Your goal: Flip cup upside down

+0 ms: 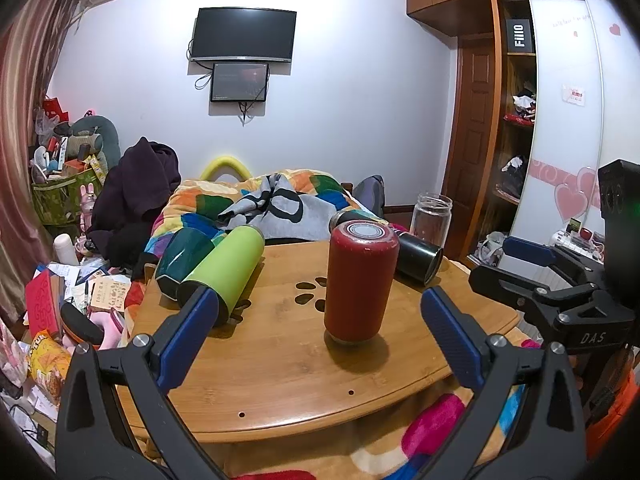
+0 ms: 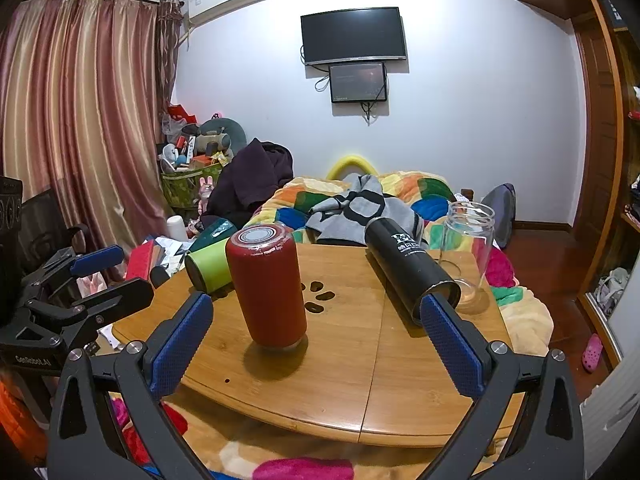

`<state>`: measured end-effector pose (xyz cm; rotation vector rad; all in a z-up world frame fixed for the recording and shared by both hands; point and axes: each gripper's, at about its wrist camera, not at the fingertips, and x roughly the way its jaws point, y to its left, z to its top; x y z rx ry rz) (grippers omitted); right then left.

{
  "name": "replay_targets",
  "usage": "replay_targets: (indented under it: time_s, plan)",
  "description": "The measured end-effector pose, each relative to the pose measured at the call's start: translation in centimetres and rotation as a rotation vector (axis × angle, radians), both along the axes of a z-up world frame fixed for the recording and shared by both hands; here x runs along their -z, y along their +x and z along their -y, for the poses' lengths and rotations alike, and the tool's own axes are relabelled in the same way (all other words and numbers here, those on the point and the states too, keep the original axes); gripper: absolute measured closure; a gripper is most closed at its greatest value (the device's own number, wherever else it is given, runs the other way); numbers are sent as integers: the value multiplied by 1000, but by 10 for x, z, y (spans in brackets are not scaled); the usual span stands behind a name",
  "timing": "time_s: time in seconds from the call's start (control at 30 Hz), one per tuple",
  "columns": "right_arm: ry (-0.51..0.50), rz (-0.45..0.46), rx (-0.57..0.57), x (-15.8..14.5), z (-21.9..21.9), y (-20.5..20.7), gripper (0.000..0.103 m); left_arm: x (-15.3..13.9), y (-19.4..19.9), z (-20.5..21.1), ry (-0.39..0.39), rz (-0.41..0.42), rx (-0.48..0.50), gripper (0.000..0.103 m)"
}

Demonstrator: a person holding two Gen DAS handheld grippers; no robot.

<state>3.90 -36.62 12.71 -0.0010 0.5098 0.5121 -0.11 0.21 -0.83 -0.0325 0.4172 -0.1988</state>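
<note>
A red cup (image 1: 360, 284) stands mouth down on the round wooden table (image 1: 280, 392), its base facing up; it also shows in the right wrist view (image 2: 268, 284). My left gripper (image 1: 320, 320) is open and empty, a little in front of the red cup, which sits between the lines of its fingers. My right gripper (image 2: 316, 328) is open and empty, also short of the red cup. The right gripper shows at the right edge of the left wrist view (image 1: 532, 272). The left gripper shows at the left of the right wrist view (image 2: 104, 276).
A green cup (image 1: 224, 268) and a dark teal cup (image 1: 180, 256) lie on their sides at the table's left. A black cup (image 2: 408, 264) lies on its side at the right, beside an upright clear glass jar (image 2: 468, 252). A bed with a colourful blanket (image 1: 256, 196) is behind.
</note>
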Motion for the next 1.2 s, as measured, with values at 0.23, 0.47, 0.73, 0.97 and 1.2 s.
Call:
replay_targets:
  time_s: [0.23,0.47,0.73,0.97,1.2]
  plan:
    - [-1,7,-1,-2,-1,0,0,-3,0,-1,-4,4,4,0]
    - [1,15,-3,-3,-1,-1,0,-8,-2,-3,-12,21,1,0]
    - [1,15,-6,-4,-2,0,0,-8,-1,-6,-27,13,-7,0]
    - [0,15,-9,-3,-3,0,0,-7,1,-5,-24,5,-3,0]
    - [0,15,-10,-3,-3,0,0,-5,2,-5,-32,-1,3,0]
